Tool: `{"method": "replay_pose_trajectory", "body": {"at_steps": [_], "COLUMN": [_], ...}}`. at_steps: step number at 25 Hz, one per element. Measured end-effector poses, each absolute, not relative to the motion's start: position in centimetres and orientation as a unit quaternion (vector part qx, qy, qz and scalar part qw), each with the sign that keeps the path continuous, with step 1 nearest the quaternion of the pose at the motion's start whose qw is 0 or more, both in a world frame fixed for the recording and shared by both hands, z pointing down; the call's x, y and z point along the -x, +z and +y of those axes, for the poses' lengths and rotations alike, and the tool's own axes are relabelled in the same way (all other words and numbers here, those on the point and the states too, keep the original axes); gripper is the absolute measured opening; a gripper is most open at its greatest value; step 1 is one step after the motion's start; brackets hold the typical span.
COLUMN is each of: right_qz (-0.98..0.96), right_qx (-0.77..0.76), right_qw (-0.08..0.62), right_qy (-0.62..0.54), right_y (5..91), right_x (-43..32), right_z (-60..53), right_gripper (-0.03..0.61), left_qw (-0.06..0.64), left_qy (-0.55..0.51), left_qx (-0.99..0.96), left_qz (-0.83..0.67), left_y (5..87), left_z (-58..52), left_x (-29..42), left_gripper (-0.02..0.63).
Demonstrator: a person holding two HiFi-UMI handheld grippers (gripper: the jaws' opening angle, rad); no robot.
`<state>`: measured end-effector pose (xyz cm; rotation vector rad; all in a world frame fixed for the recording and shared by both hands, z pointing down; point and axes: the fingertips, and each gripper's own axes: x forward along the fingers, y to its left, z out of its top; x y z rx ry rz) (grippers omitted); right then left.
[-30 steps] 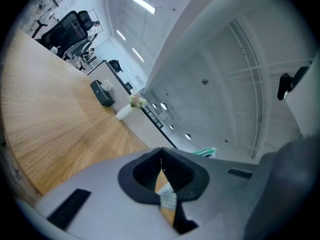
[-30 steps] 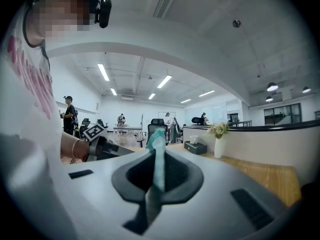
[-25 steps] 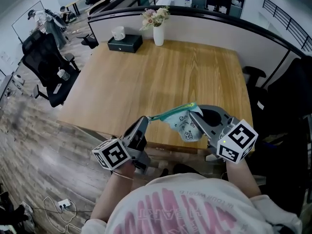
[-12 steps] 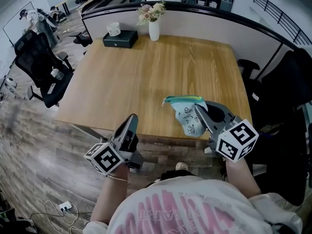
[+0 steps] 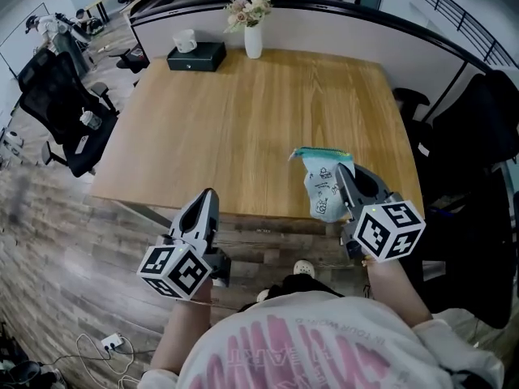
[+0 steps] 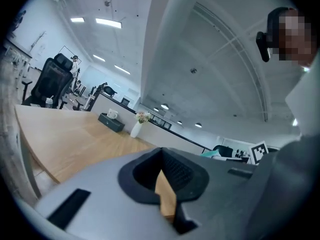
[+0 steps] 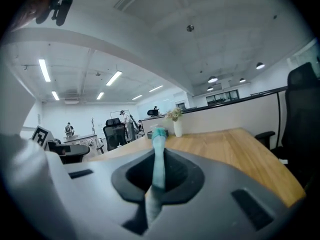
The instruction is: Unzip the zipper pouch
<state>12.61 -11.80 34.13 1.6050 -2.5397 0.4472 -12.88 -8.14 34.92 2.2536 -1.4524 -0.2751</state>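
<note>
The zipper pouch, pale with small prints and a teal zipper band along its top, hangs over the wooden table near its front right edge. My right gripper is shut on the pouch's right side. In the right gripper view the teal edge runs upright between the closed jaws. My left gripper is shut and empty, held off the table's front edge to the left of the pouch. In the left gripper view a bit of the teal pouch shows at the right.
A white vase of flowers and a black box with a cup stand at the table's far edge. A black office chair is on the left and another dark chair on the right. A partition wall runs behind the table.
The left gripper has let go of the zipper band and drawn back toward me, off the table edge. The pouch has swung right and now hangs from the right gripper alone.
</note>
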Motion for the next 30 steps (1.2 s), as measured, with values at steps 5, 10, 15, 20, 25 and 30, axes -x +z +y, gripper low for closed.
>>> {"method": "replay_pose_trajectory", "body": {"at_steps": [5,10,15,20,25,30], "right_qz": [-0.822,-0.817,-0.817,-0.818,-0.817,-0.817], "right_qx": [-0.542,-0.548,-0.551,-0.549,-0.551,-0.551], "right_qw": [0.034,0.025,0.02,0.021,0.023,0.024], "right_qy": [0.168,0.179,0.172,0.17,0.168,0.167], "right_y": [34.7,34.9,34.2,34.0,33.7,33.4], "right_x": [-13.5,-13.8,-13.5,-13.3,-13.1,-12.6], "right_z": [-10.9,-9.8,-8.7,-7.9,-7.4,-7.2], "right_gripper": [0.002,0.002,0.002,0.002,0.002,0.002], "left_qw": [0.229,0.23,0.232,0.236,0.244,0.245], "left_qy": [-0.096,-0.091,-0.092,-0.095,-0.098,-0.102], "left_qx": [-0.825,-0.832,-0.838,-0.842,-0.842,-0.843], "left_qz": [-0.507,-0.496,-0.485,-0.476,-0.47,-0.469], "left_y": [35.5,35.5,35.2,35.4,35.6,35.3], "left_z": [-7.7,-7.2,-6.4,-5.7,-5.4,-5.3], "left_x": [12.1,11.6,11.5,11.1,11.2,11.6], "left_gripper": [0.0,0.0,0.0,0.0,0.0,0.0]}}
